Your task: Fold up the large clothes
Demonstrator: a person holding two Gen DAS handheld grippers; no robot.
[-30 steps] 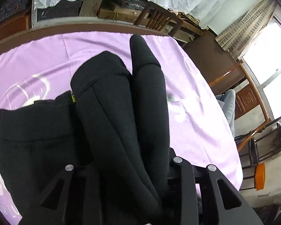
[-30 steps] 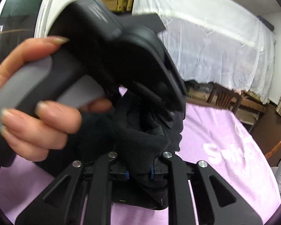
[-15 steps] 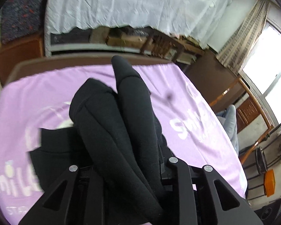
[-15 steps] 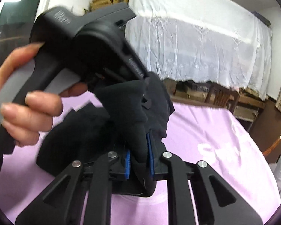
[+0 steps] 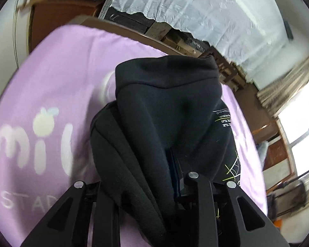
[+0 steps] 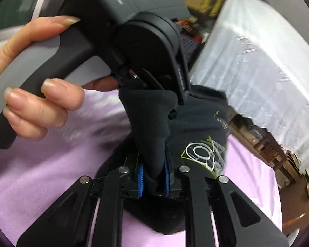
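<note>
The right tool [image 6: 153,182] is clamped on a thick fold of the black garment [image 6: 154,135], the cloth pinched between its blue ribbed pads [image 6: 140,183] and rising out of them as a bunched ridge. Just above that ridge the left tool [image 6: 134,35] comes in from the upper left, held by a hand [image 6: 31,86] wrapped round its grey handle, its front end pressed into the same cloth. In the left wrist view the left tool [image 5: 142,177] is likewise closed on the garment [image 5: 171,111]; its jaws have just eased a little wider, yet the heavy folds fill the gap between them and drape over its fingers, so the grip holds. A ribbed hem band runs across the top of the lifted bundle, and a small white and yellow-green print shows on its right flank. The garment hangs bunched above the worktop, which is spread with a lilac cloth [image 5: 57,72] bearing pale lettering. Beyond the worktop's brown edge [image 5: 146,39] stands furniture draped in a white sheet [image 5: 206,10].
</note>
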